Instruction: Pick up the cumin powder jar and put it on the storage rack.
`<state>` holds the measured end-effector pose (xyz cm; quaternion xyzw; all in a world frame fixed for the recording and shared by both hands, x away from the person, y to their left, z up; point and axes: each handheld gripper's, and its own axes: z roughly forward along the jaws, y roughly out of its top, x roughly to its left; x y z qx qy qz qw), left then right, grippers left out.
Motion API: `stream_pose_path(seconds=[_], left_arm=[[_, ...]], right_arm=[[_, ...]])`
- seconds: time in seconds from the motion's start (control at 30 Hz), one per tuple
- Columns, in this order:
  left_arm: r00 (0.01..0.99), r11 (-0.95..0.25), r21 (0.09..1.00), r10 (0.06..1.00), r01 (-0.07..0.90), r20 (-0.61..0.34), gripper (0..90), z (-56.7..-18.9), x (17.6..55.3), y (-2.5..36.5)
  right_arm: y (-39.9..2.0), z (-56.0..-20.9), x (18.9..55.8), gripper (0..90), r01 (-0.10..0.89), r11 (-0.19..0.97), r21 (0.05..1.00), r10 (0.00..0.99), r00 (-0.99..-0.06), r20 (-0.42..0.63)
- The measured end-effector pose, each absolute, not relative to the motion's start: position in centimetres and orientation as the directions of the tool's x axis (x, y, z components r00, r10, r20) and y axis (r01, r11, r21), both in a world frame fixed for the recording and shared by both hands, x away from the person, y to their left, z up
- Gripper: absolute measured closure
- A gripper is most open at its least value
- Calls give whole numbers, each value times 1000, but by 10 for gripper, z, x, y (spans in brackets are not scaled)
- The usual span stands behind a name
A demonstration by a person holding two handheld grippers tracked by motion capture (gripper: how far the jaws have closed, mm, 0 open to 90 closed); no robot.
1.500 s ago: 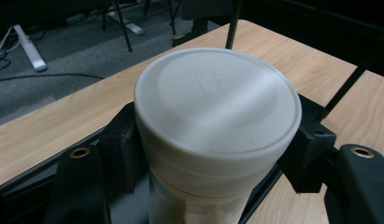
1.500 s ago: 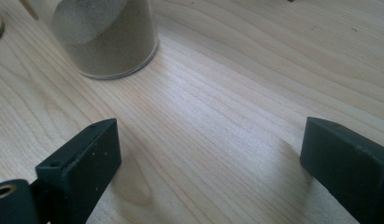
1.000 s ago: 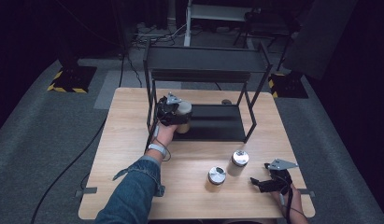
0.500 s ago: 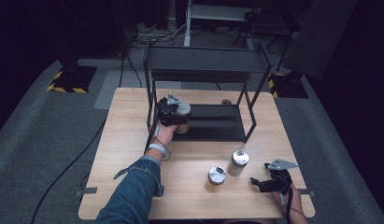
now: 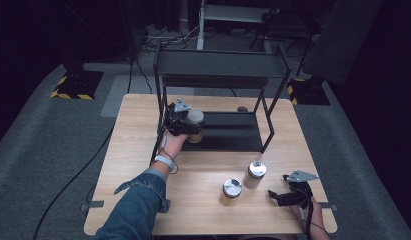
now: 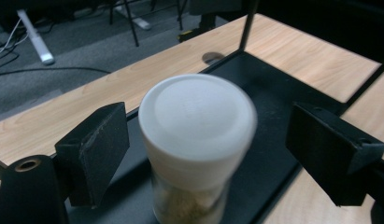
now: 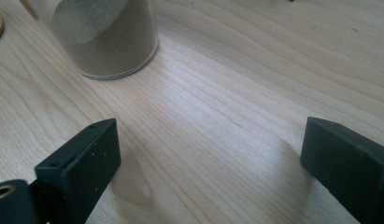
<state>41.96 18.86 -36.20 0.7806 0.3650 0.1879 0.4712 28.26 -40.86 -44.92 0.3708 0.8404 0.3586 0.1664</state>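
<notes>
A jar with a white lid (image 6: 197, 116) stands at the left end of the black rack's bottom shelf (image 6: 269, 93), with brownish contents low inside it. My left gripper (image 6: 210, 126) is open around it, and a gap shows on each side of the lid. In the high view the left gripper (image 5: 192, 125) and the white-lidded jar (image 5: 195, 118) sit at the rack's front left post. My right gripper (image 5: 273, 196) rests open near the table's front right edge. In its own view the right gripper (image 7: 215, 140) has bare wood between its jaws, and a jar of sandy powder (image 7: 105, 37) stands beyond them.
Two silver-lidded jars stand on the table in front of the rack, one shorter (image 5: 232, 188) and one taller (image 5: 256, 172). The black two-level rack (image 5: 220, 70) takes up the table's far half. A small round hole (image 5: 241, 109) lies behind the shelf.
</notes>
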Motion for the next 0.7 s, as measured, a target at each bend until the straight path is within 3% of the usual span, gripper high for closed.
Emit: stream_pose_path(seconds=[0.7], left_arm=[[726, -347, 890, 687, 295, 28, 118, -335, 323, 235]], right_arm=[[-408, -449, 282, 47, 505, 466, 726, 745, -667, -14]])
